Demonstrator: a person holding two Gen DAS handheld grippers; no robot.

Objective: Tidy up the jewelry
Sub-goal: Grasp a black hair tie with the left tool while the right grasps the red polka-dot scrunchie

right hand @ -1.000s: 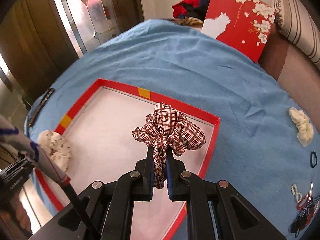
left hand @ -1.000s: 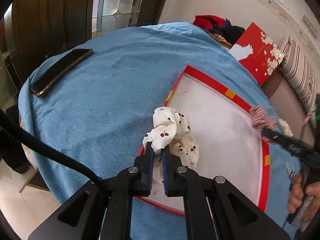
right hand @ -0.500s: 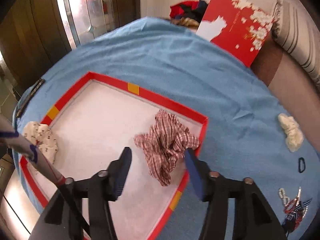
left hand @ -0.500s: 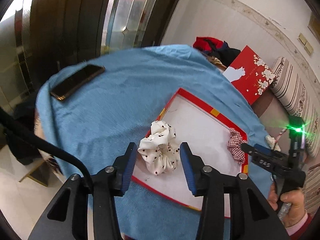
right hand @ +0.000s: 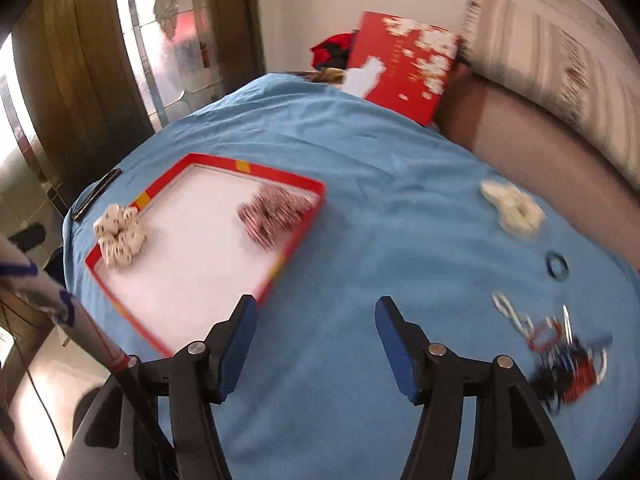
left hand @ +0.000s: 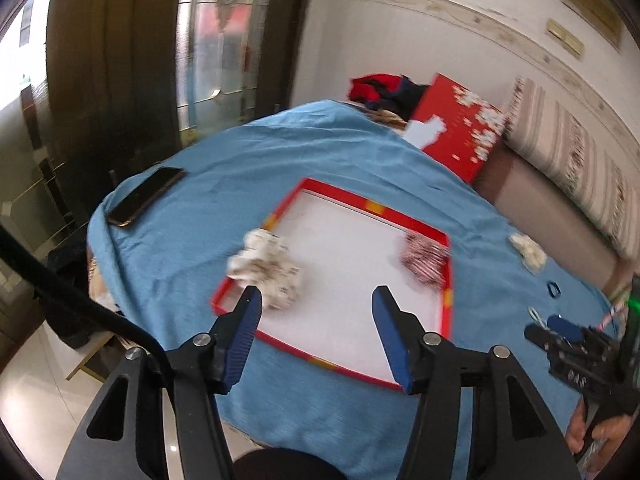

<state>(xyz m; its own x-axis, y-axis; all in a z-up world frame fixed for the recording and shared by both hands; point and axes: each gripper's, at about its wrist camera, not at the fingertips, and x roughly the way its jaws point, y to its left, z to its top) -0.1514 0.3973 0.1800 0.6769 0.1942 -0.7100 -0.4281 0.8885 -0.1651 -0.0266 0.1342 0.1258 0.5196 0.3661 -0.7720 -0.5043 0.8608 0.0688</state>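
Both scrunchies now lie released in the red tray [left hand: 447,264]: cherry scrunchie [left hand: 266,266] at nine o'clock, plaid scrunchie [left hand: 424,258] at two. Left gripper [left hand: 316,334] and right gripper [right hand: 312,344] jaws are spreading, empty; more jewelry [right hand: 560,356] waits on the table.

White wall [left hand: 460,40] with a patterned border strip. Dark wooden door frame [right hand: 72,80] around leaded, frosted glass [right hand: 176,52], daylight coming through. Striped cushion [left hand: 580,168] on a brown sofa [right hand: 540,140]. Pale glossy floor tiles [left hand: 40,380].
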